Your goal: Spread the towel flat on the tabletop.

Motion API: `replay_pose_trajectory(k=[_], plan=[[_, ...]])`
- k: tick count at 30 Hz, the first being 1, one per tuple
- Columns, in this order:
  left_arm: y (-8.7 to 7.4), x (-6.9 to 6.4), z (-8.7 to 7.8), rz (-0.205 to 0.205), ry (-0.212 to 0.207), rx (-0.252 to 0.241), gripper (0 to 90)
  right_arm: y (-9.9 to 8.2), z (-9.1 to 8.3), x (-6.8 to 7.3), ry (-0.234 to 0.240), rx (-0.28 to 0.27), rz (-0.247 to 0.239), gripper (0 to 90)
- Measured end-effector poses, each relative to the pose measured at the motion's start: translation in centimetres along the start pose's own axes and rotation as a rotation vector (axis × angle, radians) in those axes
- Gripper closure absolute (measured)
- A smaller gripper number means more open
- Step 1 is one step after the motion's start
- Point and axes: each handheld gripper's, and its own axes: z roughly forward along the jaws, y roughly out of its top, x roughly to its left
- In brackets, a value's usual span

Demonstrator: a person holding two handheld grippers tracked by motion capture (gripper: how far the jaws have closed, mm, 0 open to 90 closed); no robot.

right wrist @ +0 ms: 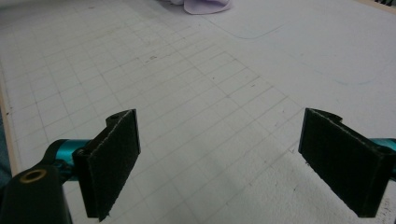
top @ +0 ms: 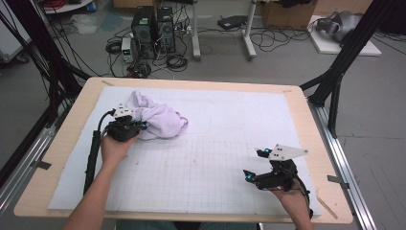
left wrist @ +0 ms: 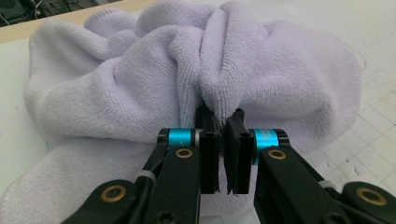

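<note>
Even overhead light, soft shadows under the crumpled lilac terry towel (left wrist: pixel 140 88); near black jaws blurring in rt gripper view.
</note>
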Motion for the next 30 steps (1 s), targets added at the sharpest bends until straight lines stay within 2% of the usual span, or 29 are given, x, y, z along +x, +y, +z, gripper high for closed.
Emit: replay_pose_trajectory(k=[8, 13, 15, 18, 24, 30], plan=[[0.1, -0.8, -1.3, 0.044, -0.037, -0.029, 85.8, -0.2, 0.1, 0.0, 0.001, -0.002, -0.001, 11.8], [-0.1, -1.6, -2.1, 0.094, -0.069, -0.013, 86.0, -0.3, 0.1, 0.0, 0.003, -0.003, 0.005, 11.8], [-0.1, -2.3, -2.6, 0.115, -0.092, -0.031, 86.1, -0.3, 0.1, 0.0, 0.003, -0.003, 0.003, 11.8], [-0.7, -3.0, -3.4, 0.120, -0.139, -0.066, 86.2, -0.3, 0.1, 0.0, 0.003, -0.007, 0.000, 11.8], [-2.5, -3.7, -4.7, 0.134, -0.216, -0.078, 86.4, 0.0, 0.4, 0.3, 0.010, 0.000, -0.009, 11.8], [-3.6, -4.4, -5.9, 0.186, -0.310, -0.097, 86.3, 0.6, 0.6, 0.5, 0.019, -0.003, -0.019, 11.8]])
